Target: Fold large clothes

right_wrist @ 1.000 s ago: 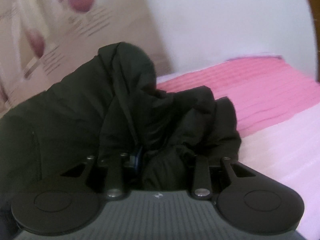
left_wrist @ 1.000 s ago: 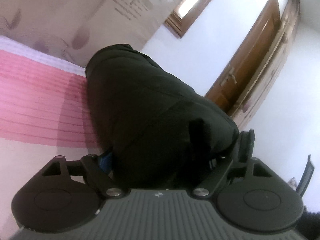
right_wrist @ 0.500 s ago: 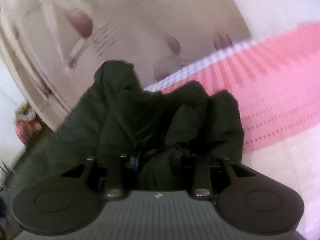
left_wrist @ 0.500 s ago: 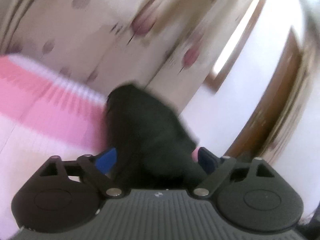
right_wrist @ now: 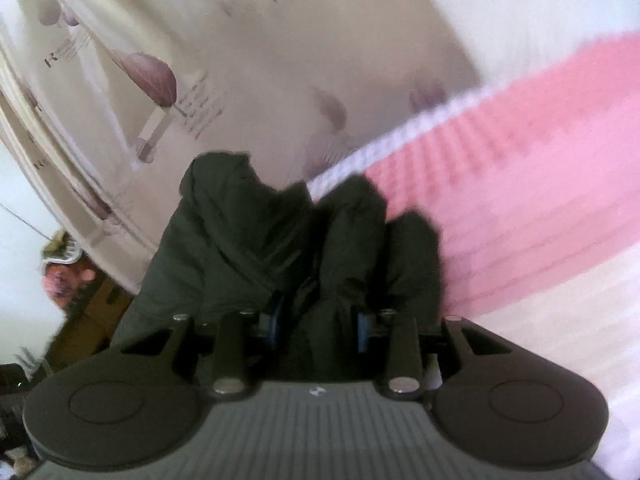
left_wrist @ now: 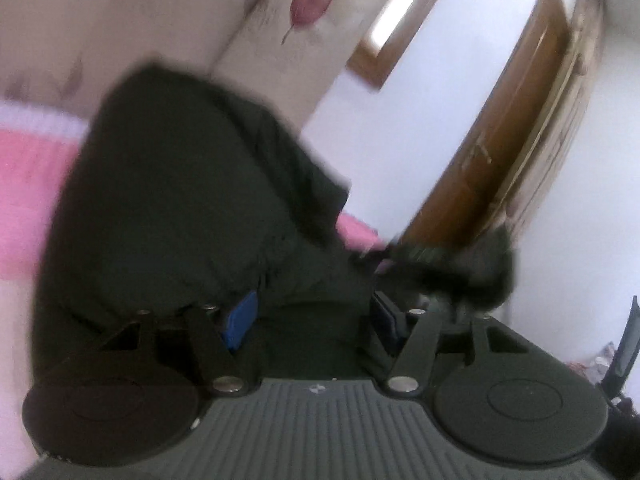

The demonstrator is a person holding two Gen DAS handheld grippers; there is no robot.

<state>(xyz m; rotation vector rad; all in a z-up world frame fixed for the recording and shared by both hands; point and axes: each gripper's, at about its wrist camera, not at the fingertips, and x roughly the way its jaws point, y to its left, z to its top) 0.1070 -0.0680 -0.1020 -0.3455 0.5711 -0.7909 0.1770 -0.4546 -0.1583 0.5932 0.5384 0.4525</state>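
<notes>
Closing again after a brief release, the left gripper (left_wrist: 314,316) now has its blue pads (left_wrist: 240,322) on either side of a thick roll of the dark green garment (left_wrist: 180,208); half a second ago those jaws stood wider with only a narrow bunch between them, so this looks like a regrasp farther along the cloth, though blur hides whether the pads press yet. Meanwhile the right gripper (right_wrist: 318,326) stays clamped on a gathered bundle of the same garment (right_wrist: 240,240), its jaws narrow. Beyond both tools the garment hangs lifted above the pink bedspread (right_wrist: 540,168), with the leaf-print curtain (right_wrist: 168,80) and wooden door (left_wrist: 516,120) behind. Folding seems barely begun.
</notes>
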